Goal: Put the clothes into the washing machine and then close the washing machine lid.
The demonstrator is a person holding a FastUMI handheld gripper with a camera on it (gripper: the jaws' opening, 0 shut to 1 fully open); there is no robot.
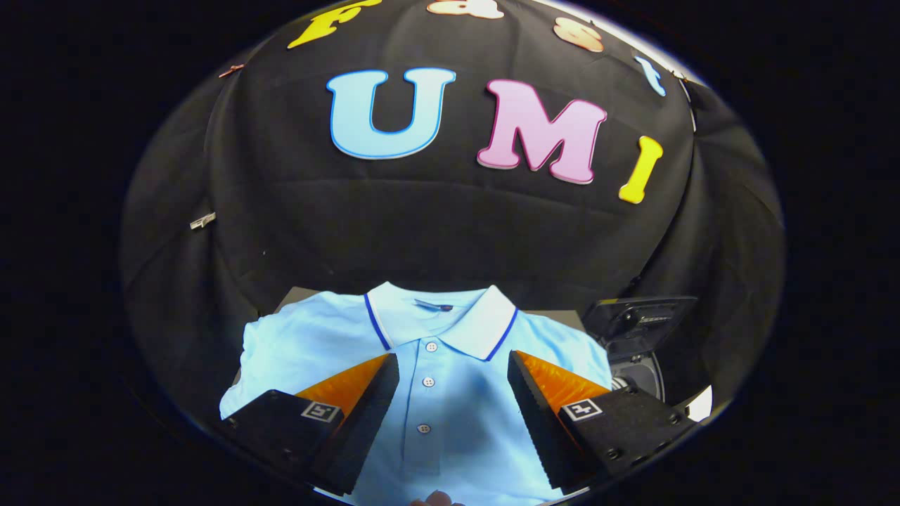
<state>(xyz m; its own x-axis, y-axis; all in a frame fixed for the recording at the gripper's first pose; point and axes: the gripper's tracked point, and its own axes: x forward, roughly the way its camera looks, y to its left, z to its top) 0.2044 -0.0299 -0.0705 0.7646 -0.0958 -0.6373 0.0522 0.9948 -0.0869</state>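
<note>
A light blue polo shirt (436, 351) with a white collar and a buttoned placket lies spread flat on a table, collar pointing away from me. My gripper (453, 376) hovers over its chest, open, with the placket and its buttons showing in the gap between the two fingers. Nothing is held. To the right of the shirt, just beyond the right finger, stands the small washing machine (636, 372) with its dark lid (636, 320) raised upright. Part of its round opening is hidden behind the right finger.
The table (299, 295) shows as a thin strip behind the shirt's shoulders. The black cloth wall (422, 225) rises close behind the table. A fingertip (436, 499) of a person's hand peeks in below the shirt between my fingers.
</note>
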